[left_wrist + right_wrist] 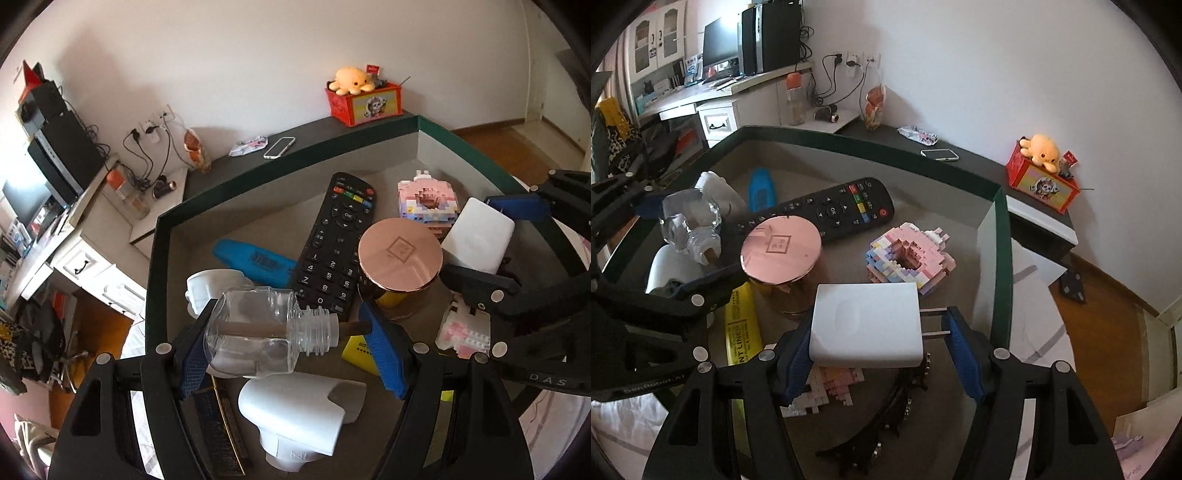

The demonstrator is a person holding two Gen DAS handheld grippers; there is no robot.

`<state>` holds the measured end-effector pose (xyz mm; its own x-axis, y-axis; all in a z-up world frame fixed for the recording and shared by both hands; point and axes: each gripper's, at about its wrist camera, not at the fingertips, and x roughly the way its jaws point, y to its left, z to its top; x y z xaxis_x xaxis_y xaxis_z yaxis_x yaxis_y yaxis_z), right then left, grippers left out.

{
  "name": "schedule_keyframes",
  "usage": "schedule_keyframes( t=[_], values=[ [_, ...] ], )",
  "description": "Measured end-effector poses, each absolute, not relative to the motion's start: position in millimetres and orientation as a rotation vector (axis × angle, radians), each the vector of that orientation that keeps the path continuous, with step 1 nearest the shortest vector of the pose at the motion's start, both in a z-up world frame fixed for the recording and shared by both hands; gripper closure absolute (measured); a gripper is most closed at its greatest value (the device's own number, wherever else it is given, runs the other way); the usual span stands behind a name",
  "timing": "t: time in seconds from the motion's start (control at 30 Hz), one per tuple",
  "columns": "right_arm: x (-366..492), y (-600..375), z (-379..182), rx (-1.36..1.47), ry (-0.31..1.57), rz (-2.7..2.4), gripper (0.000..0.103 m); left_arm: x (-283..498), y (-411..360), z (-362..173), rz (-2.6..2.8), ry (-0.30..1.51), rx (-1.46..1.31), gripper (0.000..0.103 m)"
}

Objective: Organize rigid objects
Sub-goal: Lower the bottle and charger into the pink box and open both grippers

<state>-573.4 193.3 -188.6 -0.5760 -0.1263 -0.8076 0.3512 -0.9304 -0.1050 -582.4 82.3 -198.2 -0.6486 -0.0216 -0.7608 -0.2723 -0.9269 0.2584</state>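
We are putting hard things into the green-rimmed box [236, 173]. Our left gripper [288, 354] squeezes a clear glass bottle [255, 336] lying sideways, with a brown stick through its neck. Our right gripper [877, 350] pinches a white charger [866, 326], one pad on its body and one on its metal prongs. Both hang just above the box.

Next, we think each one needs a free spot to be set down in. That looks hard, because the box is crowded: a black remote [332, 243], a jar with a pink lid [781, 251], pastel block toys [910, 258], a blue case [255, 258], a yellow pack [740, 328] and a white plastic piece [299, 417] below the bottle.
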Motion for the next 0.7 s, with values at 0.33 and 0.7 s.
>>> schedule_keyframes(
  t=[0.33,0.7],
  values=[
    [-571,193,-189,1.267,0.356,-2.558,0.036,-580,81,-200,2.704,0.539,-1.24,0.027],
    [-563,195,-182,1.254,0.323,-2.568,0.035,-574,76,-194,2.726,0.498,-1.245,0.02]
  ],
)
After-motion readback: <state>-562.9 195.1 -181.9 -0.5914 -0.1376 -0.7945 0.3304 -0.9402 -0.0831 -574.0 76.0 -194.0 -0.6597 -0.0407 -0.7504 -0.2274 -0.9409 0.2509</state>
